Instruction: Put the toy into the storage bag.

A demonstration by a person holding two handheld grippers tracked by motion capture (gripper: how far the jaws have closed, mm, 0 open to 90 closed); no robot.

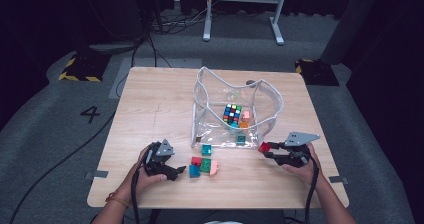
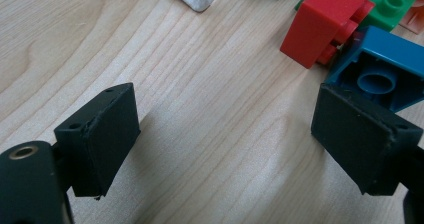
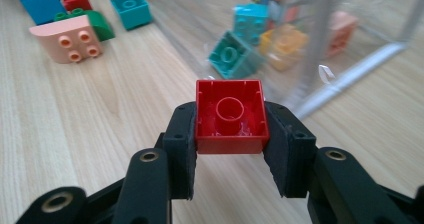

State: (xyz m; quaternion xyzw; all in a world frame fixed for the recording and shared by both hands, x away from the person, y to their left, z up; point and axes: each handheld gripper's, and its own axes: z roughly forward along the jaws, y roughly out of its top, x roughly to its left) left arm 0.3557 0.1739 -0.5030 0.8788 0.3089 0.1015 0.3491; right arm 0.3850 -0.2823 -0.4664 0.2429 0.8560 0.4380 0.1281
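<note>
My right gripper (image 3: 230,134) is shut on a red brick (image 3: 230,115), whose hollow underside faces the camera. In the high view that red brick (image 1: 263,146) is held just off the front right corner of a clear bag (image 1: 265,119). My left gripper (image 2: 225,134) stands open low over bare wood, one jaw right beside a blue brick (image 2: 385,69) that lies hollow side up. A red brick (image 2: 327,24) and a green one (image 2: 395,4) lie just beyond it. In the high view the left gripper (image 1: 177,173) sits left of that small cluster of bricks.
On the table lie a pink brick (image 3: 67,39), a green brick (image 3: 97,24), a teal brick (image 3: 131,9) and a blue brick (image 3: 42,4). Inside the bag are a Rubik's cube (image 1: 232,114) and several bricks, among them a teal one (image 3: 234,54).
</note>
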